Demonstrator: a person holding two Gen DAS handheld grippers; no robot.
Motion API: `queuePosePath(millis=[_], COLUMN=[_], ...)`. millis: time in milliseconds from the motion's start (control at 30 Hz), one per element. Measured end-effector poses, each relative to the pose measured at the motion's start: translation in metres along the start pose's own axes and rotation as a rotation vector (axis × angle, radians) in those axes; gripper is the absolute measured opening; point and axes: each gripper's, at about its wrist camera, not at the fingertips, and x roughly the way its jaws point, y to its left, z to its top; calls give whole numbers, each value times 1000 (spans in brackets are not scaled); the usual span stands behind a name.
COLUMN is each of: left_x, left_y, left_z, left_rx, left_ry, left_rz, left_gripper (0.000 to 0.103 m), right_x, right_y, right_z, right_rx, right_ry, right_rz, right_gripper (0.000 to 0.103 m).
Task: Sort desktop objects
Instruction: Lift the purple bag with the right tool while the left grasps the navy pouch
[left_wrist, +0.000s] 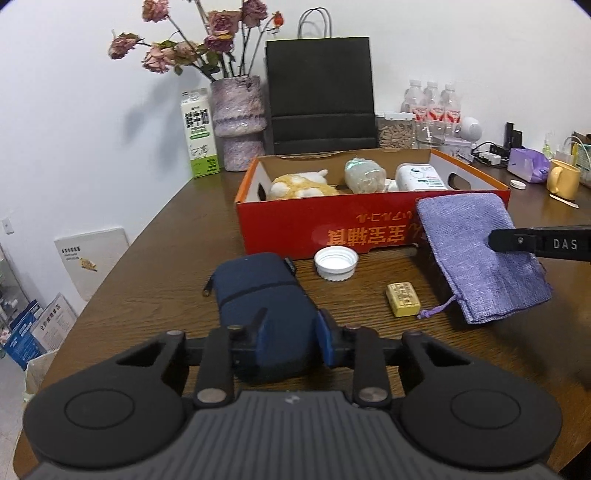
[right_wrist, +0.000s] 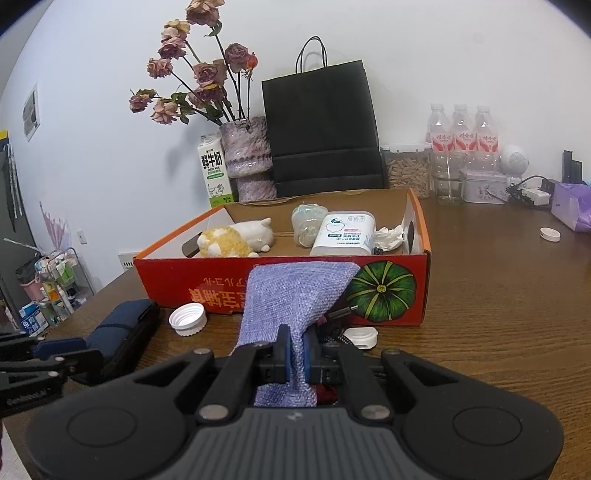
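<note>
Navy pouch sits nearest the left wrist camera, lying flat on the wooden bench with its near end between the jaws of the left gripper; the blue pads appear to press its sides, so I judge it grasped at the end, a hold that would let it be lifted lengthwise toward the box. To the right, the right gripper is clenched on the lavender drawstring bag, pinching a fold of the soft cloth low down so that the rest drapes up against the front wall of the red cardboard box; a pinch suits limp fabric that has no firm edge to take. Between the two held things lie a white bottle cap just beside the box front and a small gold block near the bag's cord, both still loose on the bench. A white charger-like item and a cable lie under the bag, only partly visible. Inside the box already rest a plush toy, a crumpled clear bottle and a white wipes pack, which suggests the box is the collecting place and the sorting is roughly midway. Behind stand a vase of dried roses, a milk carton and a black paper bag.
</note>
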Motion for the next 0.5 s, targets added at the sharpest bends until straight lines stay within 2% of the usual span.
queuePosePath(millis=[67, 100, 133, 200, 233, 300, 500], left_x=[0, 1, 2, 7, 11, 22, 59], left_y=[4, 4, 3, 2, 2, 3, 12], left_z=[2, 4, 6, 12, 16, 22, 33], left_rx=[-30, -40, -47, -41, -37, -36, -58], left_ry=[-10, -15, -23, -30, -24, 0, 116], left_rz=[9, 16, 32, 52, 59, 80, 131], left_gripper=[49, 67, 80, 87, 95, 100, 99], right_x=[0, 0, 0, -1, -2, -2, -2], right_y=[1, 1, 1, 3, 4, 6, 8], right_z=[0, 0, 0, 0, 0, 0, 2], right_rx=[1, 1, 0, -3, -5, -8, -9], right_ry=[0, -1, -1, -1, -1, 1, 5], right_rz=[0, 1, 1, 2, 2, -1, -5], right_gripper=[6, 6, 6, 6, 6, 6, 6])
